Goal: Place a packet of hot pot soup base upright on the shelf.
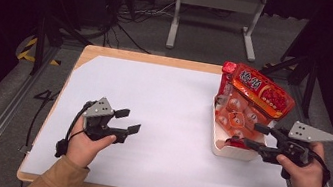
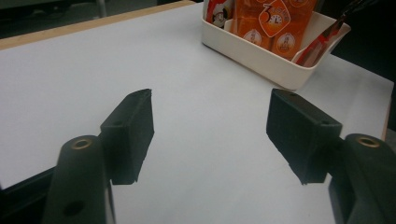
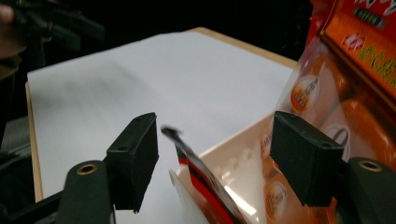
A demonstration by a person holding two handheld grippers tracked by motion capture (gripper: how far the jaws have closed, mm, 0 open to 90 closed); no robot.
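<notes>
Snack bag (image 1: 249, 99): standing in white tray (image 1: 234, 151), apparently placed.
Right gripper (image 1: 255, 136): jaws apart around the bag's edge.
Left gripper (image 1: 127, 121): jaws apart, holding nothing.

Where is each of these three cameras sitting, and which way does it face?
High view: above the person's side, looking forward and down on the table; both forearms, left gripper and right gripper show.
Left gripper view: rides the left gripper, facing across the table toward the white bin.
Right gripper view: rides the right gripper, at the snack bag.
All three share bin and bag.
</notes>
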